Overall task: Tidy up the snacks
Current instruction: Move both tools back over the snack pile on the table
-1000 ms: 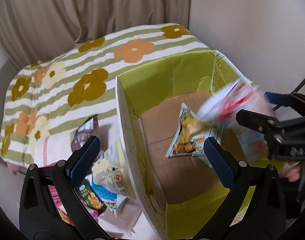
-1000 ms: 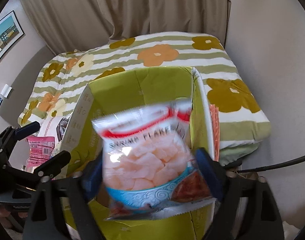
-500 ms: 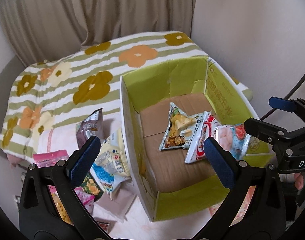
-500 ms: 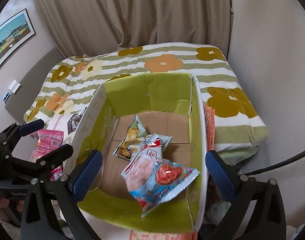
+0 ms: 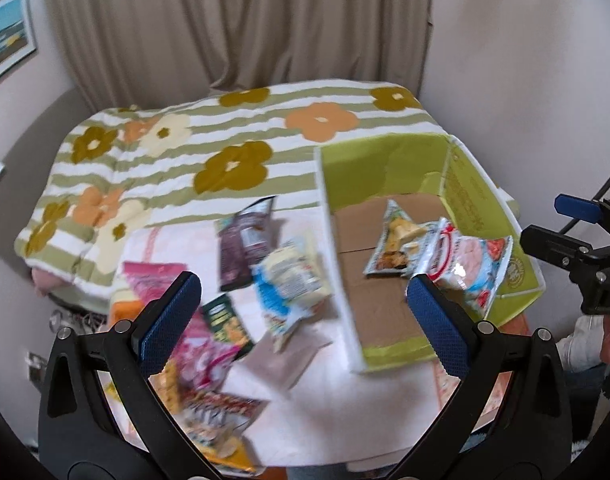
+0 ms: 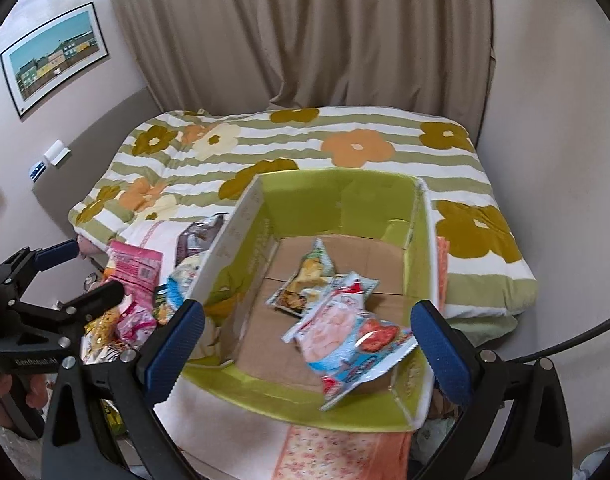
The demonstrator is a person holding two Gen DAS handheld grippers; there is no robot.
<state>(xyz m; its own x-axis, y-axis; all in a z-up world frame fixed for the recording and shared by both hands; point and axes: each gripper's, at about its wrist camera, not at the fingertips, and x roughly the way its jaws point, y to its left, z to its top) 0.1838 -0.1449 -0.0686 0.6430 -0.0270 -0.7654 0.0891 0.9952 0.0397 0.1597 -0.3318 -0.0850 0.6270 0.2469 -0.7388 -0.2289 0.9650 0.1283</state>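
A green-lined cardboard box (image 5: 385,168) (image 6: 337,200) stands on the bed. Inside it lie a shrimp flakes bag (image 5: 473,268) (image 6: 345,340), tilted against the near right wall, and a yellow-green chip bag (image 5: 393,240) (image 6: 305,280) partly under it. Left of the box is a loose pile: a dark purple bag (image 5: 245,248), a white-and-blue bag (image 5: 293,284), a pink bag (image 5: 153,280) (image 6: 135,268) and a green bag (image 5: 225,324). My left gripper (image 5: 305,316) (image 6: 85,270) hangs open above the pile. My right gripper (image 6: 305,340) (image 5: 553,224) is open above the box's near edge, holding nothing.
A flowered striped quilt (image 6: 357,148) covers the far half of the bed. Curtains (image 6: 305,40) hang behind it, and a wall (image 6: 553,100) runs close along the right. A framed picture (image 6: 53,60) is on the left wall. A black cable (image 6: 577,340) runs at the right.
The shrimp flakes bag left my right gripper and dropped into the box. Both grippers rose and drew back. The left wrist view swung left over the snack pile.
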